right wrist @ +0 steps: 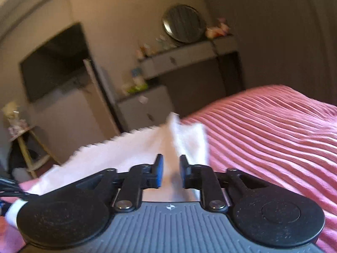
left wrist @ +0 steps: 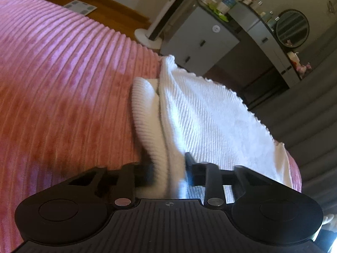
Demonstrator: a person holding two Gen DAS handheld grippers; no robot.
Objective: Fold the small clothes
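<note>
- your left hand-held gripper [left wrist: 168, 172] pinches a bunched edge of the white ribbed garment [left wrist: 210, 113], likely to lift it for a fold.
- your right hand-held gripper [right wrist: 170, 172] pinches another ridge of it.
- it lies on the pink ribbed bed [left wrist: 63, 73]; grey cabinets [left wrist: 200, 40] and a round mirror [left wrist: 292, 28] stand beyond.

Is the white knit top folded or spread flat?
Partly folded: the white knit top has one ribbed layer doubled over itself on the pink bedspread, not flat.
</note>
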